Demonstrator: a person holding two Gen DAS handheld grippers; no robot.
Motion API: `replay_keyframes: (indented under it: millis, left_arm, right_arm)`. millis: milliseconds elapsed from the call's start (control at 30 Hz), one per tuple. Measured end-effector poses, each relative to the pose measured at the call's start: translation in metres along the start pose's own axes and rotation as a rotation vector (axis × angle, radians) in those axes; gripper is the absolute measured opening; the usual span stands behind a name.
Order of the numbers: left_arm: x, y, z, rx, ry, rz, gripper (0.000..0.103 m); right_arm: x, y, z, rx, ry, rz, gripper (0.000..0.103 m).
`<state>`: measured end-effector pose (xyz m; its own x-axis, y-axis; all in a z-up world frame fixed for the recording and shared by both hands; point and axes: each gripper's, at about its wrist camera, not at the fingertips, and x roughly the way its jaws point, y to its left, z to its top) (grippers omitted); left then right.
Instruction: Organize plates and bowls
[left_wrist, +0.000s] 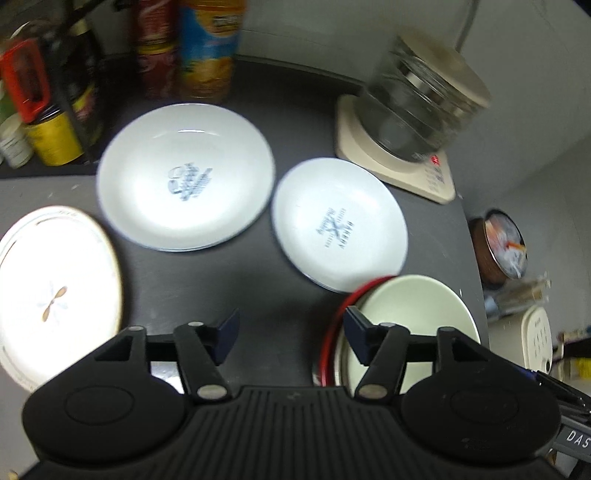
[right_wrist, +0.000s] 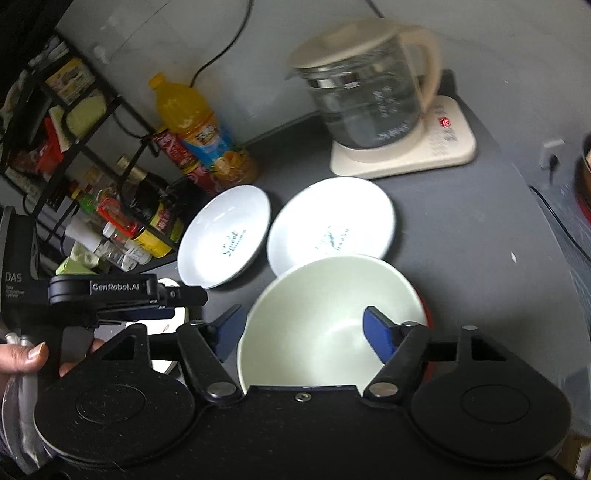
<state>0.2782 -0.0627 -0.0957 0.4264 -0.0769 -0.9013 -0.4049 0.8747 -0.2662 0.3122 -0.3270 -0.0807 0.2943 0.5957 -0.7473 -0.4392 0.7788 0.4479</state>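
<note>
A cream bowl (right_wrist: 325, 314) with a red outside sits on the dark table (right_wrist: 461, 240), close below my right gripper (right_wrist: 304, 328). That gripper is open: one pad hangs over the bowl's inside, the other just outside its left rim, and neither presses on it. Behind the bowl lie two white plates with blue print, the left one (right_wrist: 225, 240) and the right one (right_wrist: 332, 225). In the left wrist view my left gripper (left_wrist: 291, 328) is open over bare table, with the bowl (left_wrist: 413, 306) by its right finger. A gold-rimmed plate (left_wrist: 55, 291) lies at the left.
A glass kettle (right_wrist: 369, 96) stands on its cream base (right_wrist: 443, 147) at the back right. Bottles (right_wrist: 199, 136) and a black spice rack (right_wrist: 92, 155) line the back left. A round tin (left_wrist: 502, 247) sits beyond the table's right edge. A hand (right_wrist: 22, 358) holds the left gripper's body.
</note>
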Motion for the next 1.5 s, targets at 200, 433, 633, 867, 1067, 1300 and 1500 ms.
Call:
replay_keyframes:
  millis: [200, 433, 633, 867, 1067, 1300, 1500]
  left_arm:
    - [-0.011, 0.024, -0.007, -0.055, -0.039, 0.05, 0.069]
    - [-0.023, 0.054, -0.013, -0.131, -0.063, 0.088, 0.071]
    - [-0.032, 0.079, -0.013, -0.179, -0.078, 0.119, 0.071]
    - [-0.035, 0.103, -0.012, -0.212, -0.074, 0.138, 0.071]
    - [-0.032, 0.12, -0.003, -0.217, -0.076, 0.151, 0.071]
    - [-0.024, 0.136, 0.014, -0.2, -0.065, 0.159, 0.071]
    - [-0.013, 0.149, 0.032, -0.175, -0.052, 0.153, 0.071]
  right_arm:
    - [0.017, 0.021, 0.013, -0.062, 0.015, 0.022, 0.084]
    - [0.036, 0.047, 0.022, -0.12, 0.04, 0.047, 0.09]
    - [0.053, 0.067, 0.028, -0.156, 0.061, 0.054, 0.097]
    - [0.073, 0.082, 0.036, -0.173, 0.078, 0.053, 0.097]
    - [0.092, 0.095, 0.043, -0.183, 0.083, 0.035, 0.097]
    - [0.114, 0.099, 0.051, -0.148, 0.09, 0.003, 0.097]
    - [0.133, 0.102, 0.055, -0.129, 0.082, -0.028, 0.096]
